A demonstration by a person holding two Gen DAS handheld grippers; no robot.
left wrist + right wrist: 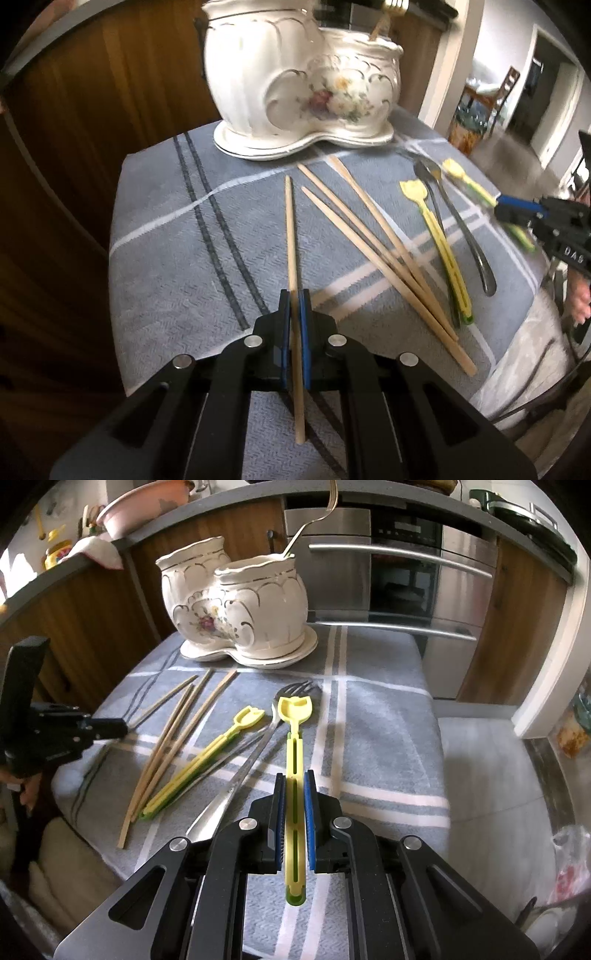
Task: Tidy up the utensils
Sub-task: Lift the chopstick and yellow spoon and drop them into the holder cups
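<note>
My left gripper (294,295) is shut on a wooden chopstick (291,229) and holds it above the grey striped cloth (166,236). Three more chopsticks (373,243) lie fanned on the cloth to its right. My right gripper (294,777) is shut on a yellow plastic fork (294,720) and holds it over the cloth. A second yellow fork (207,755) and a metal spoon (236,779) lie on the cloth. The white floral double-pot holder (236,609) stands at the far edge with a gold fork (314,520) in its right pot.
A metal fork (301,690) lies under the held yellow fork's head. Wooden cabinets (92,110) stand behind the table and a steel oven (406,576) to the right. The cloth's right edge drops to a pale cushion (480,775).
</note>
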